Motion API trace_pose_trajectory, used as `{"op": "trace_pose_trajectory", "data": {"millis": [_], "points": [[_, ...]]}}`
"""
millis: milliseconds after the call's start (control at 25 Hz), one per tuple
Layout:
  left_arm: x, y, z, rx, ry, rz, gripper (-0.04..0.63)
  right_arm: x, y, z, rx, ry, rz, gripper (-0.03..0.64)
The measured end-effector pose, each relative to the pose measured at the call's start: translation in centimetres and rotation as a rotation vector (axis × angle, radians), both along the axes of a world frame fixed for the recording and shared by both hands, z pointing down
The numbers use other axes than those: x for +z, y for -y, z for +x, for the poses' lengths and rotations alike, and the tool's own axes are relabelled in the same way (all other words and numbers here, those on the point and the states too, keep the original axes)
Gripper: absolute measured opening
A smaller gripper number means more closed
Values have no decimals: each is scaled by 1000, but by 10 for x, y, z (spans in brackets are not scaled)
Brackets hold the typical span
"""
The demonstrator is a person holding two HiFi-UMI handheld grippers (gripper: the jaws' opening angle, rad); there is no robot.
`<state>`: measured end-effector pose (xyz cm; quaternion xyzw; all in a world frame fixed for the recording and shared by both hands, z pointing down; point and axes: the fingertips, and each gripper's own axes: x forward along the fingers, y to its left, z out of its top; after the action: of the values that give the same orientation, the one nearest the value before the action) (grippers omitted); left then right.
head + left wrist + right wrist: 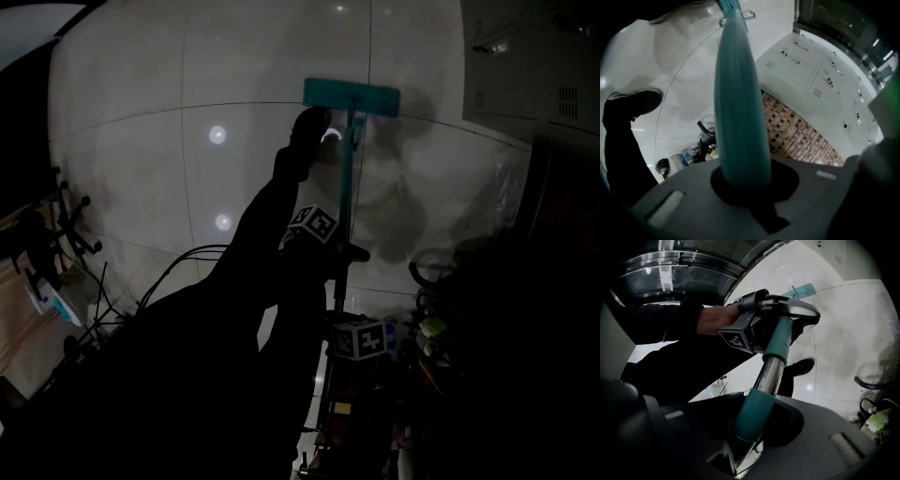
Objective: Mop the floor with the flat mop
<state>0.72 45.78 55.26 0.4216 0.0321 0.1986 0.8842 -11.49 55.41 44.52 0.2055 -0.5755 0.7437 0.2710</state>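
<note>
The flat mop's teal head lies on the pale tiled floor ahead of me, small in the right gripper view as the mop head. Its handle runs back to both grippers. My left gripper is shut on the handle's teal sleeve, the higher hold, and shows from behind as the left gripper. My right gripper is shut on the teal end grip, with a bare steel section above it. In the head view the right gripper sits just below the left.
A dark shoe stands beside the mop head. White cabinets line the far right. Bottles and clutter crowd the lower right, cables and a chair base the left. A brick-patterned strip runs below the cabinets.
</note>
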Motion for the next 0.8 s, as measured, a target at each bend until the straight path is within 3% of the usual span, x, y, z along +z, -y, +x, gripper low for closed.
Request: {"op": "trace_pose_trajectory", "data": {"millis": [440, 800], "points": [[-2, 134, 1, 4, -36, -12, 23, 1, 137, -4, 32, -3, -2, 115], [10, 304, 29, 4, -55, 12, 23, 22, 295, 26, 41, -19, 2, 115]]}}
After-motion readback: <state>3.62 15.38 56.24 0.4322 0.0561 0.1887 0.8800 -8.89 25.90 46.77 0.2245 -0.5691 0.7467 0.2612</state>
